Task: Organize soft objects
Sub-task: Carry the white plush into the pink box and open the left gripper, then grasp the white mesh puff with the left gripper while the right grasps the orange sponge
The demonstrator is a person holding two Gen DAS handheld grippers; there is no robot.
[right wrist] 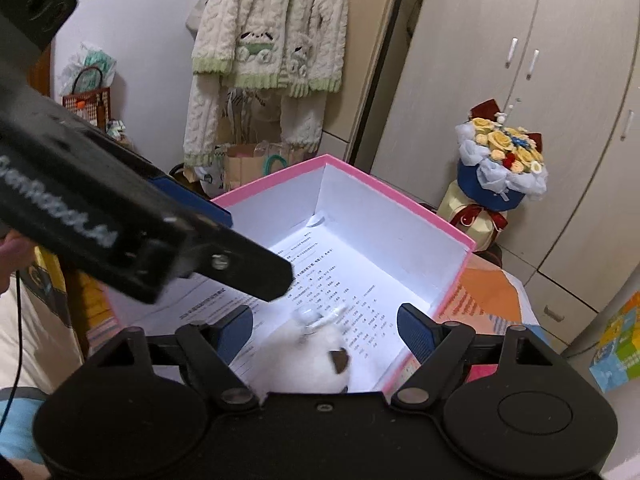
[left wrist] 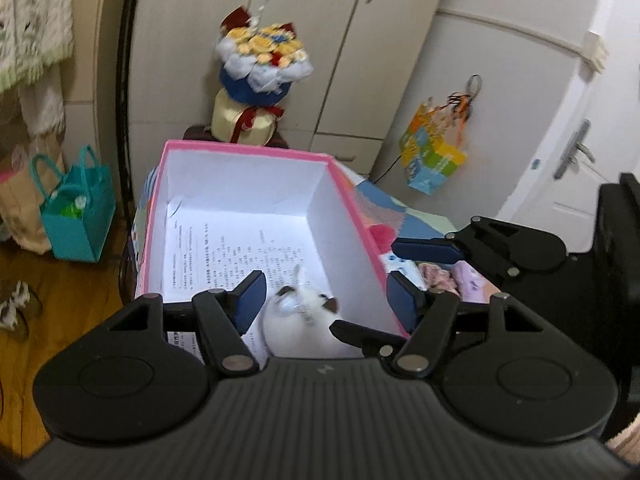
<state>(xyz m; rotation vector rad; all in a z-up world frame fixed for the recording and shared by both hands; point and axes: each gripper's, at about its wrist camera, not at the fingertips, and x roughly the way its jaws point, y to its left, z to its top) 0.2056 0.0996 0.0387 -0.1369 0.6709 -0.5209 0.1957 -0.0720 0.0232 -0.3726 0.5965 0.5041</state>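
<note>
Left and right wrist views, both over the open box. Your left gripper (left wrist: 324,300) stands with its jaws spread wide and nothing between them; the small white plush toy with brown ears (left wrist: 300,320) lies below the gap, at the near end of the pink-rimmed white cardboard box (left wrist: 256,150). Your right gripper (right wrist: 324,330) is likewise wide open and empty above the same toy (right wrist: 308,354); in the left view its blue pads (left wrist: 430,249) sit at about 3 o'clock, outside the box wall.

The toy appears already deposited, so judge the step as release and withdrawal: lift each tool straight up, clear of the box rim at 4 o'clock, so that neither finger drags the plush or the wall.

Contents: the box floor carries a printed paper sheet (left wrist: 240,252) and the single toy, at 6 o'clock in the box; the rest of the floor is bare paper. Further soft pieces, pink and patterned fabric items (left wrist: 460,278), lie outside at 3 o'clock, probably next.
</note>
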